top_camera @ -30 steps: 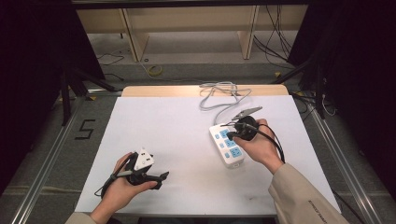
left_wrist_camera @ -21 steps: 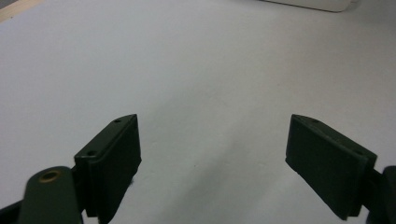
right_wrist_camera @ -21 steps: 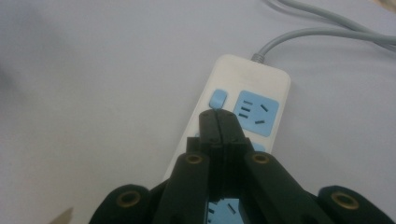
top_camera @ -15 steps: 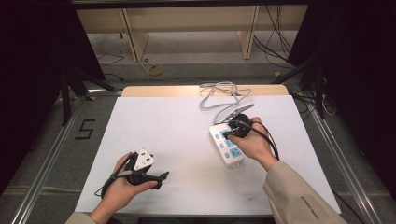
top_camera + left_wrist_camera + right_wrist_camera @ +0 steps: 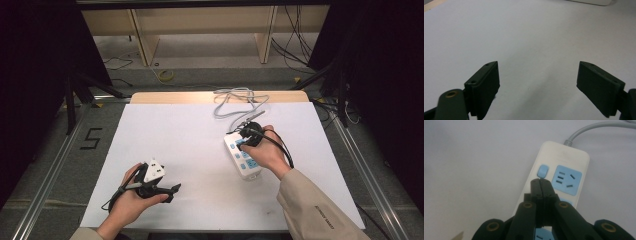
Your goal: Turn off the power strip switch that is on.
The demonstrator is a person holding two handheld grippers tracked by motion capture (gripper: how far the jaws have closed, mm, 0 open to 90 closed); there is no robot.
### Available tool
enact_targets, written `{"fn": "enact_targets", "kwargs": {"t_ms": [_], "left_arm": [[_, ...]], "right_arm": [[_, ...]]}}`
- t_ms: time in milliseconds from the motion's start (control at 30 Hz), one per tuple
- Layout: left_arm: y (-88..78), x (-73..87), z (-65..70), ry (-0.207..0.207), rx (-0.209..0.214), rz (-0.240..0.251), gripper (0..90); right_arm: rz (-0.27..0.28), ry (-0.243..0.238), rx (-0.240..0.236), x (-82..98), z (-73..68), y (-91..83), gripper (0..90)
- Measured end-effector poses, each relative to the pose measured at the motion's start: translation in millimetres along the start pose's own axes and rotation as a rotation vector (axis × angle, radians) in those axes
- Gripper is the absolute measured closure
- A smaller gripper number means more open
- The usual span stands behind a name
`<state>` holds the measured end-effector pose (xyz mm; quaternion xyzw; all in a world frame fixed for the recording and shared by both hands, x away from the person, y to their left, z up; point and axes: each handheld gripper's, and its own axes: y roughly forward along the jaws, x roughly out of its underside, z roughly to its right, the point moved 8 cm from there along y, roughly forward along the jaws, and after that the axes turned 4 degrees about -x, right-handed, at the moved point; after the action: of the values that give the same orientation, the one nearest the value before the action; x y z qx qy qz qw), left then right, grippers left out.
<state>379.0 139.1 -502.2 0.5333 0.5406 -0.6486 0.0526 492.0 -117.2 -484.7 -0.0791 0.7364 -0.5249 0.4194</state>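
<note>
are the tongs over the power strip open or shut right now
Shut. In the right gripper view the right tongs have both black jaws pressed flat together with nothing between them, tips just short of the blue switch on the power strip.

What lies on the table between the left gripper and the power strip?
Nothing: in the high view, bare white table separates the left gripper from the power strip.

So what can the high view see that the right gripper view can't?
The high view alone takes in the left gripper with its jaws apart, low on the white table, plus the coiled grey cable. The right gripper view alone makes clear the blue switch near the shut tips of the right gripper, and the socket holes. Both show the white power strip.
</note>
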Motion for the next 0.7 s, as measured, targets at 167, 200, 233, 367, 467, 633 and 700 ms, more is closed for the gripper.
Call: {"fn": "enact_targets", "kwargs": {"t_ms": [167,200,233,367,467,633,700], "left_arm": [[0.1,-0.2,0.1,0.001,0.001,0.000,18.2],[0.1,-0.4,0.2,-0.001,0.002,0.002,18.2],[0.1,-0.6,0.3,-0.002,0.002,0.003,18.2],[0.1,-0.6,0.4,-0.001,0.003,0.003,18.3],[0.1,-0.4,0.3,0.000,0.002,0.001,18.3],[0.2,0.0,0.4,0.004,0.003,-0.003,18.3],[0.1,-0.1,0.4,0.004,0.003,-0.002,18.3]], "right_arm": [[-0.027,0.001,-0.001,0.7,0.0,3.7,90.0],[-0.029,-0.002,-0.001,0.6,0.1,4.3,90.0],[-0.029,-0.002,-0.001,0.6,0.1,4.3,90.0],[-0.045,0.003,-0.007,0.2,-1.2,6.5,90.0],[-0.060,0.003,-0.007,0.1,-2.1,8.3,90.0],[-0.094,0.006,-0.010,0.2,-2.8,12.1,90.0],[-0.095,0.007,-0.009,0.1,-2.8,13.0,90.0]]}}
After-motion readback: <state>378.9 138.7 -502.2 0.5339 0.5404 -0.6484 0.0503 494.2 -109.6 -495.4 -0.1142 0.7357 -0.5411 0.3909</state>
